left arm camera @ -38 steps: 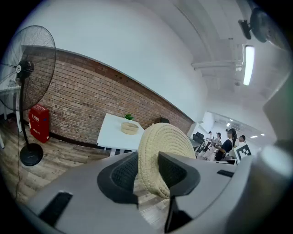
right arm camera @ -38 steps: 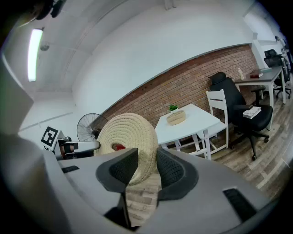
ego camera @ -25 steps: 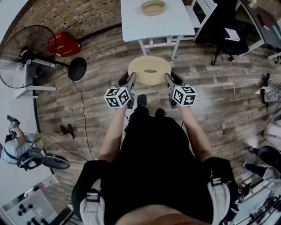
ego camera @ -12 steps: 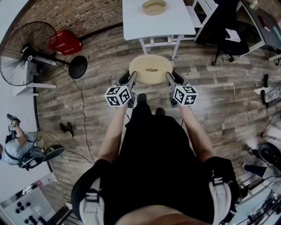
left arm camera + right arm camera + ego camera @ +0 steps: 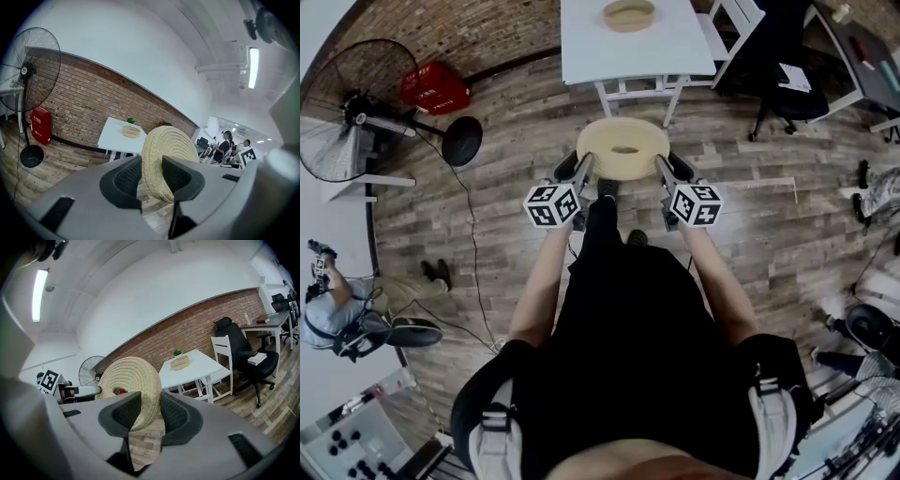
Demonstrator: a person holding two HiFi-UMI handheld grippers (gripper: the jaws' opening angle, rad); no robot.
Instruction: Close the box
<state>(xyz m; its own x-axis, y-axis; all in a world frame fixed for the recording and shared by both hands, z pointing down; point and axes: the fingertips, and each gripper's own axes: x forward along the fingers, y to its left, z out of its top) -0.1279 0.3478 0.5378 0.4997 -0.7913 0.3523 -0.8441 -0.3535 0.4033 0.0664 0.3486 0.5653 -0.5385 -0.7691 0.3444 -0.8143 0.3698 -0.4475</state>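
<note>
While the left tongs and right tongs pinch opposite edges of the woven lid, well short of the box on the worktop, an uneven pull could twist it loose.

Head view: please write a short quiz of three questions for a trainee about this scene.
1. True or false: both the left gripper and the right gripper grip the woven lid.
2. Where is the basket? A in the left gripper; B on the white table; C under the woven lid.
3. What stands beside the red crate?
Key: 1 true; 2 B; 3 fan.
</note>
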